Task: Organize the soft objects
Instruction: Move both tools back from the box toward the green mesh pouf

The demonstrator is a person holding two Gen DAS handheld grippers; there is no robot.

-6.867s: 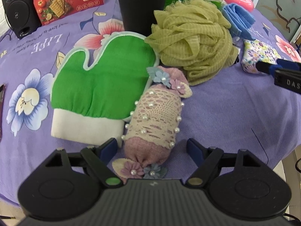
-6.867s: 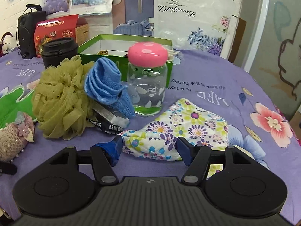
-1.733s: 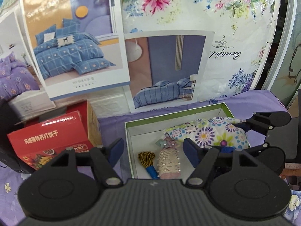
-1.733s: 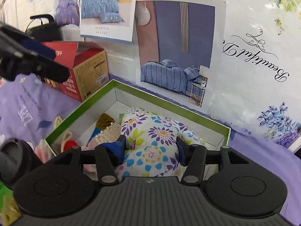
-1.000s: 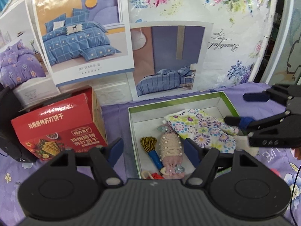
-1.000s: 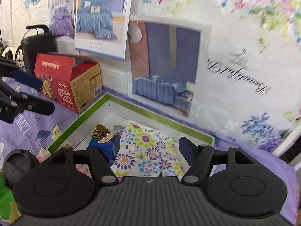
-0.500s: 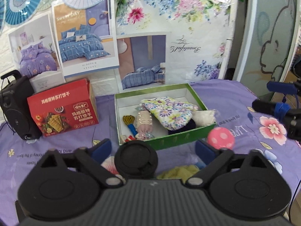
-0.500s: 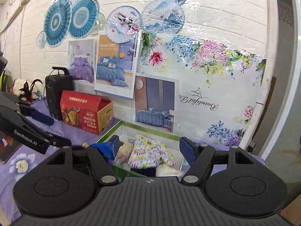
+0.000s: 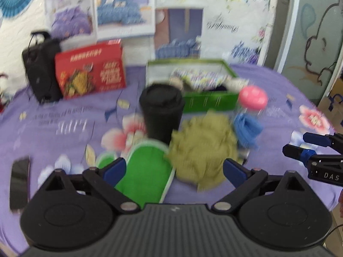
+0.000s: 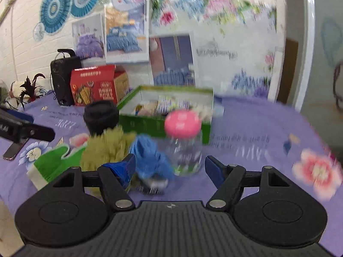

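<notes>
A green box at the back of the purple table holds a floral cloth and other soft items, blurred. In front lie an olive mesh sponge, a green mitt and a blue cloth. My left gripper is open and empty above the mitt and sponge. My right gripper is open and empty, near the blue cloth and the sponge. The box and mitt show there too.
A black cup stands behind the mitt. A glass jar with a pink lid stands by the blue cloth. A red carton and black speaker are at the back left. A phone lies at the left edge.
Both grippers have pulled back from the box and dropped toward the table's near side. The mitt, sponge and blue cloth are now close in front. Both views are motion-blurred.
</notes>
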